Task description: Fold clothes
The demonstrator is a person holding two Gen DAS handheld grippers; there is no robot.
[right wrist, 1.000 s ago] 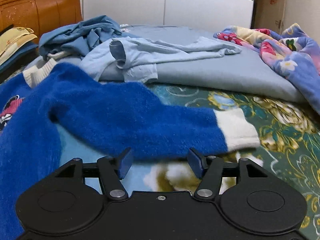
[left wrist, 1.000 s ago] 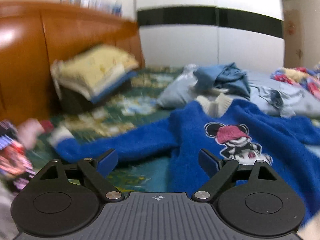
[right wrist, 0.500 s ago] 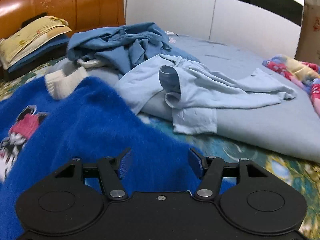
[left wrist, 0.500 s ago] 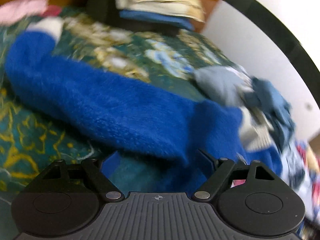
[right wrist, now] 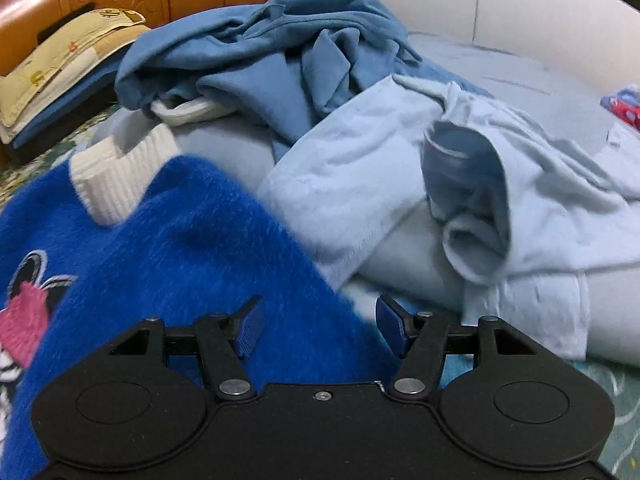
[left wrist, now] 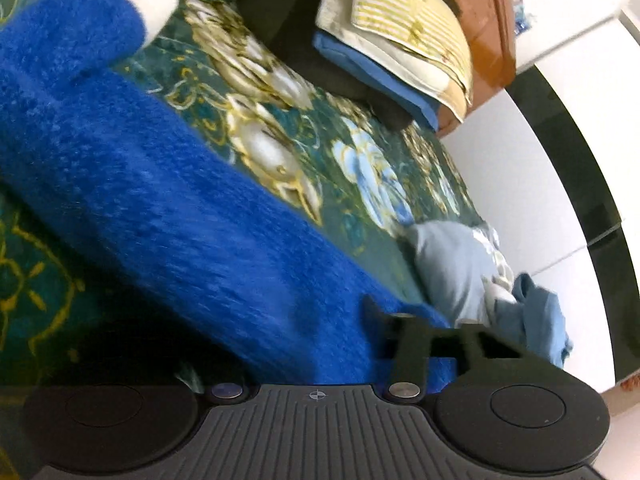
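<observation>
1. Since the earlier frames, the left wrist view has rolled hard, so the bed now runs diagonally. The left tool (left wrist: 320,344) has come down onto the sleeve of the fuzzy royal-blue sweater (left wrist: 160,208), and its jaws have just been closing with the sleeve between them.
2. Left view, relation: the sleeve's long axis runs from its white cuff (left wrist: 158,0) at upper left down to the tool at lower centre. The blue pile bunches between the fingers, so I judge the tool is pinching the sleeve near the shoulder end; the left finger sits in shadow.
3. Left view, surroundings: the green floral bedspread (left wrist: 280,152) fills the middle, and a folded yellow-and-blue stack (left wrist: 400,40) lies at upper right.
4. Right wrist view: the right tool (right wrist: 318,326) has swung from the far cuff to the sweater's shoulder. Its jaws stand spread, the blue fabric's edge between them but unpressed.
5. Right view, places: the white ribbed collar (right wrist: 116,176) is at upper left, with a crumpled pale-blue shirt (right wrist: 440,184) to the right. The right tool is nearer the body; the left holds the sleeve for folding inward.
</observation>
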